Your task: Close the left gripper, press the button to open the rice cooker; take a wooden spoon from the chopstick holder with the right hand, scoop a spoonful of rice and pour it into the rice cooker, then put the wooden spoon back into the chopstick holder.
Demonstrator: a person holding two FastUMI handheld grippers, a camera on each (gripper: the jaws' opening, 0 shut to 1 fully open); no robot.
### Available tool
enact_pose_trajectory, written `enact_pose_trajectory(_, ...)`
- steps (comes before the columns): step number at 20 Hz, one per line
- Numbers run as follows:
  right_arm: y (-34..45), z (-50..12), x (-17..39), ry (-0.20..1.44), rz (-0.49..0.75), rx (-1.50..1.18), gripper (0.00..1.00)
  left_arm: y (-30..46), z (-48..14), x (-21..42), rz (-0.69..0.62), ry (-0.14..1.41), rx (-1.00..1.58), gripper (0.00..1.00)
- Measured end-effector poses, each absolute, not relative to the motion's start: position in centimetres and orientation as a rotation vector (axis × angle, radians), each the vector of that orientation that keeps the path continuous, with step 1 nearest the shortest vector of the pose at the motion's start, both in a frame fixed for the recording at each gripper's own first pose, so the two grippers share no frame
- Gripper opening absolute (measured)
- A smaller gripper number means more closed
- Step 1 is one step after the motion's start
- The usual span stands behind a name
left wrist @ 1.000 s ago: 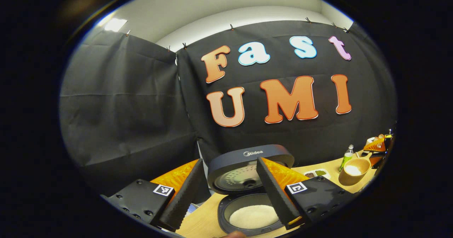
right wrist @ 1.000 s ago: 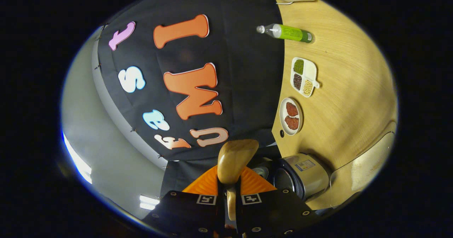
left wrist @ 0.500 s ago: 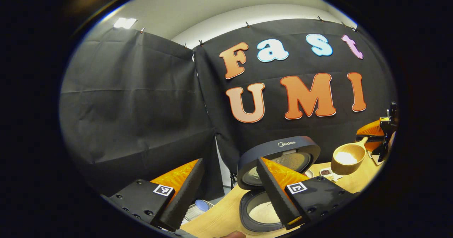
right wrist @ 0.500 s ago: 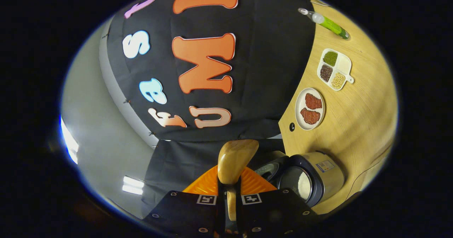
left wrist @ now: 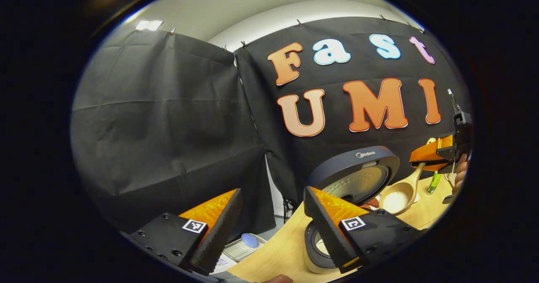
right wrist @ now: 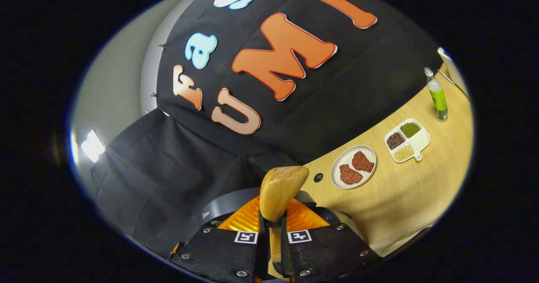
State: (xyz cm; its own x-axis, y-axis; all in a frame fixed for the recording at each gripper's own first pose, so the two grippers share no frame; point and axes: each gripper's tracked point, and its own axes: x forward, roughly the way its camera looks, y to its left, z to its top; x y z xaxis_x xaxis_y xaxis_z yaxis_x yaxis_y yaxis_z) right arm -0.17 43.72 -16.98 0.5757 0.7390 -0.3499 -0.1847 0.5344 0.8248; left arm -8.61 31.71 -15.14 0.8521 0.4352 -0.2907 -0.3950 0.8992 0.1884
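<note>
Rice cooker [left wrist: 351,177] open; right gripper [right wrist: 273,228] jaws grasp rice-laden wooden spoon [left wrist: 398,196] beside it, unpoured; left gripper [left wrist: 269,228] jaws released.

Left gripper view: rice cooker [left wrist: 337,232] sits on the table [left wrist: 273,253] near its edge, lid [left wrist: 358,171] up behind the pot, close to the booth wall. Wooden spoon [left wrist: 396,198] with rice in its bowl is just right of the lid, above the table. Bottle [left wrist: 433,182] stands behind the spoon, farther right.

Right gripper view: spoon [right wrist: 280,190] sticks forward, cooker lid [right wrist: 227,205] right below it. On the table [right wrist: 404,198], a plate [right wrist: 353,172] lies beyond the cooker, a divided tray [right wrist: 407,140] past it, a bottle [right wrist: 437,95] farthest, near the wall.
</note>
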Motion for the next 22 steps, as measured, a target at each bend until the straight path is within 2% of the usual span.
enact_pose_trajectory(5,46.7,-16.7,-0.9,0.675,0.648,0.593,0.11,34.1,-16.6,-8.6,0.447,0.358,0.114,0.94)
enact_pose_trajectory(15,47.7,-14.8,-2.7,0.476,0.614,0.345,0.11,36.2,-18.5,-8.4,0.434,0.37,0.098,0.94)
enact_pose_trajectory(22,49.0,-13.6,-5.0,0.333,0.689,0.106,0.11,37.0,-19.6,-9.5,0.452,0.388,0.098,0.93)
